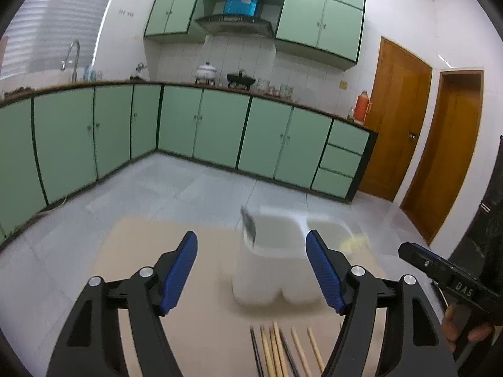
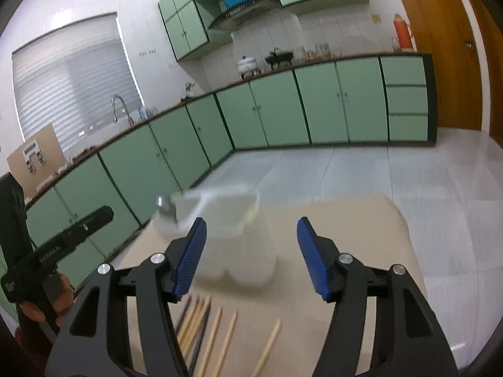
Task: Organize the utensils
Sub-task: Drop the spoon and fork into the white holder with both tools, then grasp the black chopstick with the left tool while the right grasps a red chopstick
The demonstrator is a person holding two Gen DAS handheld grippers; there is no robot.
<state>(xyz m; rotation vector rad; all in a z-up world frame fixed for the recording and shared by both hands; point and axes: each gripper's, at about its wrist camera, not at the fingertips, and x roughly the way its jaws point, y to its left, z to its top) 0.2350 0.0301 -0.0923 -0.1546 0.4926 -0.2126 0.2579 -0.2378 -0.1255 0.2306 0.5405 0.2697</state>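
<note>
Chopsticks (image 1: 283, 350) lie loose in a rough row on the beige table (image 1: 141, 251), at its near edge, pale wooden ones mixed with a few dark ones. Both grippers hang just above them with nothing held: the left gripper (image 1: 251, 271) has its blue pads spread wide, and the right gripper (image 2: 251, 257) stands open almost as far. In the right wrist view the same sticks (image 2: 217, 336) fan out below the fingers.

Judging by this, sorting has barely started and a first pick is in hand. The next move calls for lowering one gripper onto a single stick and closing across its thin shaft, then carrying it to the white two-compartment holder (image 1: 273, 257) that stands just beyond the row. A dark utensil head (image 1: 248, 227), too blurred to name, already leans at its left rim, and something yellow (image 1: 353, 242) shows in the right compartment.

The sticks lie close together, so a neighbour could be dragged along; the two grippers are near enough to crowd each other.
</note>
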